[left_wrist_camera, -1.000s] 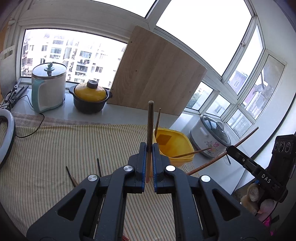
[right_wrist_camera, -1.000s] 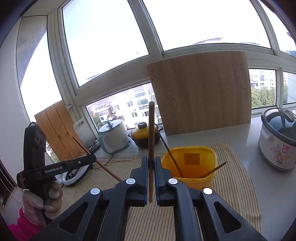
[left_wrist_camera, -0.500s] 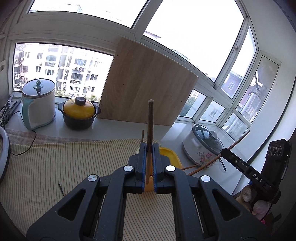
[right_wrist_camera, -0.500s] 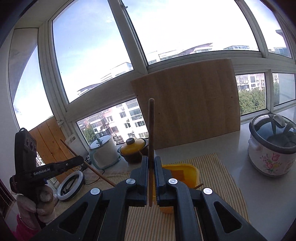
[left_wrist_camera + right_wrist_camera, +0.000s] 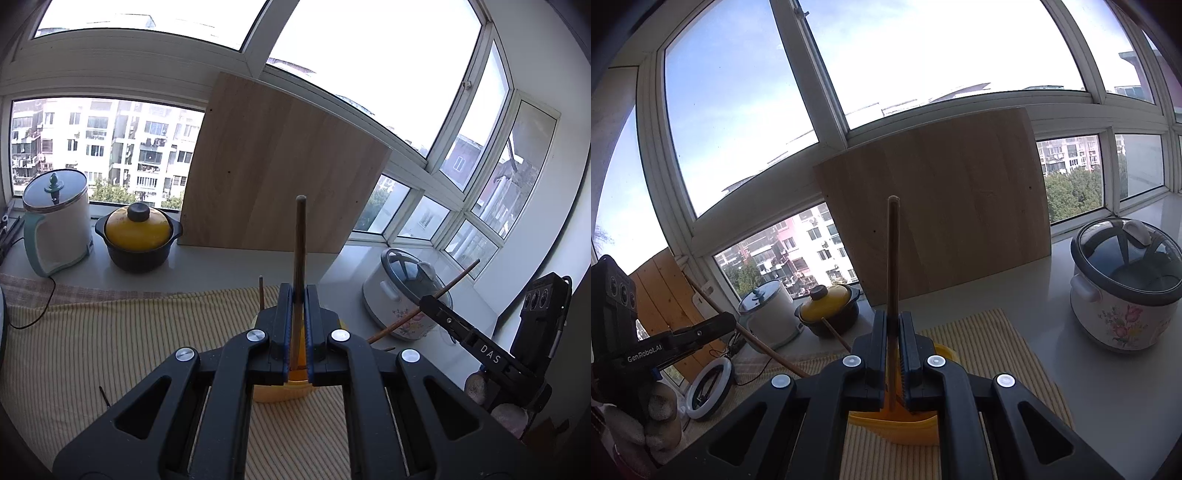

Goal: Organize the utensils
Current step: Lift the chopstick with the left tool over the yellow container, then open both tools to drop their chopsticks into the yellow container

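I log 2 tools: left tool (image 5: 296,295) clamped on 1 chopstick (image 5: 299,258), right tool (image 5: 893,325) clamped on another chopstick (image 5: 892,258), both above the yellow bin (image 5: 908,424) on the striped cloth (image 5: 110,332).

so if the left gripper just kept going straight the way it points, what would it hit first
Most likely the yellow plastic container on the striped cloth, directly ahead of the left gripper and its clamped brown wooden chopstick; depth is uncertain.

A tub (image 5: 280,391) sits on a cloth (image 5: 110,332) spread over the surface (image 5: 1089,376). Behind the cloth, a board (image 5: 277,184) leans against the window. Left of the board stand a pot (image 5: 138,236) and a kettle (image 5: 55,225); right of it, a cooker (image 5: 1126,291).
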`<state>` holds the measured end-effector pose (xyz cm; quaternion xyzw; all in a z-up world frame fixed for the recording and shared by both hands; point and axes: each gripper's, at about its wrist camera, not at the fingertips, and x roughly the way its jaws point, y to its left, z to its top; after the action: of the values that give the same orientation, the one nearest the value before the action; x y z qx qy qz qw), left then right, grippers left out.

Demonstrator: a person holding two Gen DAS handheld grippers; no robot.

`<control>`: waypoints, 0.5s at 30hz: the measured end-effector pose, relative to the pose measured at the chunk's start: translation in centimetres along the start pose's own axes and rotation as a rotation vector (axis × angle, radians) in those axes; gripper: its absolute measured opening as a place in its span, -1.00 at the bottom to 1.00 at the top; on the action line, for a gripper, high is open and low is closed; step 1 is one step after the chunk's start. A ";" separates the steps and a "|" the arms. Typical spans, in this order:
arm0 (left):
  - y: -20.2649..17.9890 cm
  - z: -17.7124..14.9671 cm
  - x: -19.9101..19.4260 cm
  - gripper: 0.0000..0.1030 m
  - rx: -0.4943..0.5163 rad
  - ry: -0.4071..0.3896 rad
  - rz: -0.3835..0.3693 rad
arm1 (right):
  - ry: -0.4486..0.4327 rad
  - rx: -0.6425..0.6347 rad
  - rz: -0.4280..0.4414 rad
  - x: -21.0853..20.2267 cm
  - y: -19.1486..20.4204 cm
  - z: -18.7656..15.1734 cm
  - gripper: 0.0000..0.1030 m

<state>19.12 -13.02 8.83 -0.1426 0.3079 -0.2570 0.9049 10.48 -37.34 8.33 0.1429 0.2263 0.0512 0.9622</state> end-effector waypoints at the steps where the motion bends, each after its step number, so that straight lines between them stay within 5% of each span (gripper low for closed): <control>1: 0.2 0.0 0.5 -0.93 -0.005 0.006 0.002 | 0.005 -0.001 -0.002 0.2 -0.1 -0.1 -0.93; 15: 1.0 -2.3 4.9 -0.93 -0.032 0.102 0.023 | 0.080 0.003 -0.037 3.6 -1.0 -1.6 -0.93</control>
<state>21.42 -15.12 4.24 -0.1401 0.3592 -0.2486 0.8885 13.04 -37.28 5.14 0.1380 0.2671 0.0386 0.9530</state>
